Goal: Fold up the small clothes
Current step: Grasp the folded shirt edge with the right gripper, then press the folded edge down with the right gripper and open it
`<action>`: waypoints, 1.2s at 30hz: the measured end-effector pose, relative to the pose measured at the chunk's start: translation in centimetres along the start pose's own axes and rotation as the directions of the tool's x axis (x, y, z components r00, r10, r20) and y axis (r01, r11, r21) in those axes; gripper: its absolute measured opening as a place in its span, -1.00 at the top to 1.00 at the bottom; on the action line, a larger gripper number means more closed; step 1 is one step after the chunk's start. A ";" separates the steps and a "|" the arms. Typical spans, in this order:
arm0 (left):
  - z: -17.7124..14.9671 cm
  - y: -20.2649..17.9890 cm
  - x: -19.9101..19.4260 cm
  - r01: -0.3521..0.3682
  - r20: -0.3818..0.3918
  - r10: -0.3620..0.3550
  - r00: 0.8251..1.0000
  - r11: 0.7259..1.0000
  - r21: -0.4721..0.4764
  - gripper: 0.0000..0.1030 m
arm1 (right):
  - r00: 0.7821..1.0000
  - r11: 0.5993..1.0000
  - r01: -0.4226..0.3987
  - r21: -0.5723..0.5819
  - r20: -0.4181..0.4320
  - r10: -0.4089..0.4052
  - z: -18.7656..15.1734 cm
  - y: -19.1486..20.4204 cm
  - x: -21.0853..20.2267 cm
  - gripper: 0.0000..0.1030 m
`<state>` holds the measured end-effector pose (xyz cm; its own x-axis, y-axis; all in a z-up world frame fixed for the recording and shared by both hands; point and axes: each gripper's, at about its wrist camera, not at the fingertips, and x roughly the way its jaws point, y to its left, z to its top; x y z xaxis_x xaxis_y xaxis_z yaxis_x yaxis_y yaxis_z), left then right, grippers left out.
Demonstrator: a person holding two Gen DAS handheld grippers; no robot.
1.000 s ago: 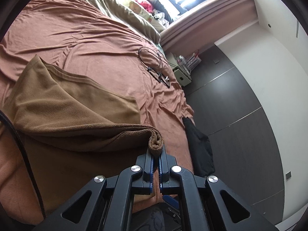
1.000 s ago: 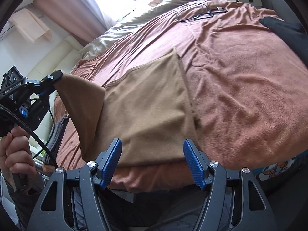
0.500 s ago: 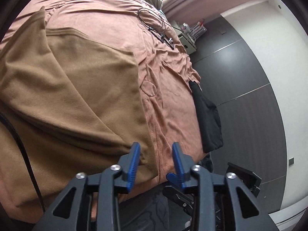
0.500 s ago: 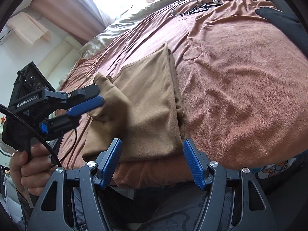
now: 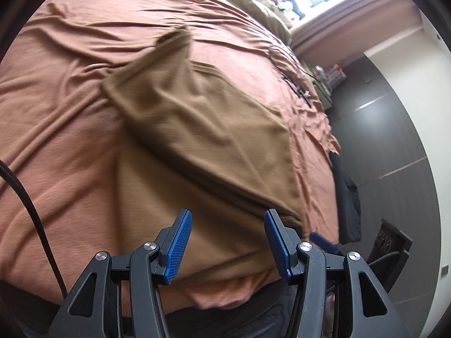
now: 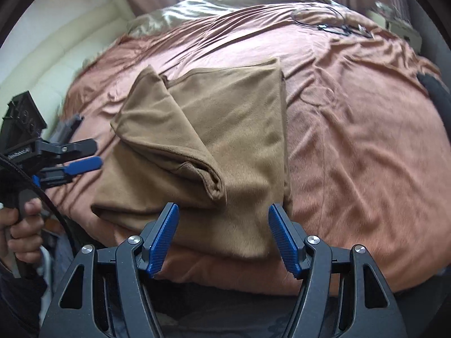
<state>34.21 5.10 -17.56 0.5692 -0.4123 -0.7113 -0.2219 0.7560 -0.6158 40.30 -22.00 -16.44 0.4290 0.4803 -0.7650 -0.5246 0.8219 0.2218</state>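
Both grippers, left (image 5: 227,242) and right (image 6: 222,235), hover spread wide and empty over the soft tan fleece garment (image 6: 225,129), lying mid-frame on the rust-brown bed sheet (image 6: 352,140). Its loosely draped folded flap (image 6: 169,140) looks uneven; likely to slide open when regrasped.

text: one faint white brand strip on the left gripper (image 6: 60,156) body — too blurred to read | other labels, numbers, signs: none legible in either wrist view
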 end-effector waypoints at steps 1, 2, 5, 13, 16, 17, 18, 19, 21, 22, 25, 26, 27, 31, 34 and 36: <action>-0.1 0.7 -0.3 -0.023 0.002 0.023 1.000 1.000 -0.007 -0.07 | 1.000 0.999 0.021 -0.038 -0.013 -0.022 0.5 0.6 0.3 -0.25; -0.2 1.3 -0.4 -0.040 0.006 0.040 0.999 0.999 -0.015 -0.07 | 0.999 0.997 0.036 -0.071 -0.028 -0.038 1.0 1.1 0.7 -0.19; -0.5 3.2 -1.2 -0.064 0.023 0.065 0.998 0.997 -0.049 -0.07 | 0.994 0.986 0.068 -0.152 -0.071 -0.080 2.3 2.8 1.9 -0.04; -1.6 6.4 -1.2 -0.083 0.014 0.085 0.996 0.990 -0.111 -0.07 | 0.969 0.924 0.097 -0.370 -0.177 -0.173 5.2 6.3 6.2 0.11; -2.0 7.3 -1.0 -0.074 0.007 0.075 0.997 0.987 -0.141 -0.07 | 0.961 0.886 0.103 -0.453 -0.186 -0.206 5.8 7.8 7.4 0.11; -2.1 7.5 -0.9 -0.072 0.004 0.073 0.997 0.986 -0.148 -0.07 | 0.959 0.870 0.107 -0.481 -0.182 -0.219 6.0 8.4 7.7 0.17; -2.2 7.7 -0.7 -0.071 0.002 0.072 0.997 0.985 -0.154 -0.07 | 0.957 0.854 0.111 -0.508 -0.179 -0.230 6.1 8.8 8.0 0.20; -2.2 7.8 -0.7 -0.070 0.000 0.071 0.997 0.985 -0.158 -0.07 | 0.952 0.837 0.114 -0.535 -0.181 -0.245 6.1 9.3 8.4 0.27; -2.2 7.8 -0.6 -0.071 -0.003 0.071 0.997 0.985 -0.157 -0.07 | 0.945 0.811 0.115 -0.573 -0.188 -0.267 6.0 9.9 9.1 0.41; -2.2 7.6 -0.5 -0.075 -0.003 0.075 0.997 0.986 -0.151 -0.07 | 0.943 0.803 0.116 -0.584 -0.190 -0.274 6.0 10.0 9.2 0.52; -2.3 7.1 -0.2 -0.083 -0.012 0.082 0.997 0.989 -0.126 -0.07 | 0.944 0.810 0.118 -0.574 -0.190 -0.271 6.3 9.8 9.2 0.82; -2.3 7.1 -0.2 -0.084 -0.012 0.084 0.996 0.989 -0.119 -0.07 | 0.949 0.827 0.108 -0.552 -0.191 -0.251 6.5 9.5 8.8 0.84; -2.4 7.0 -0.2 -0.091 -0.009 0.090 0.996 0.989 -0.113 -0.07 | 0.955 0.847 0.095 -0.523 -0.191 -0.226 6.7 9.2 8.3 0.85; -2.4 6.9 -0.2 -0.103 -0.004 0.103 0.995 0.989 -0.108 -0.07 | 0.977 0.936 0.022 -0.350 -0.192 -0.095 7.5 6.7 6.0 0.86; -2.4 6.7 -0.2 -0.114 -0.001 0.114 0.993 0.989 -0.093 -0.07 | 0.982 0.975 -0.039 -0.221 -0.188 -0.003 7.4 4.8 4.6 0.87; -2.4 6.6 -0.2 -0.124 -0.004 0.124 0.992 0.989 -0.079 -0.07 | 0.982 0.985 -0.081 -0.155 -0.182 0.053 7.0 3.7 3.8 0.87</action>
<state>30.74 8.89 -22.31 0.5342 -0.3177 -0.7834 -0.3528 0.7584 -0.5481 45.13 -15.02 -14.26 0.2599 0.4591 -0.8495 -0.6655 0.7226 0.1869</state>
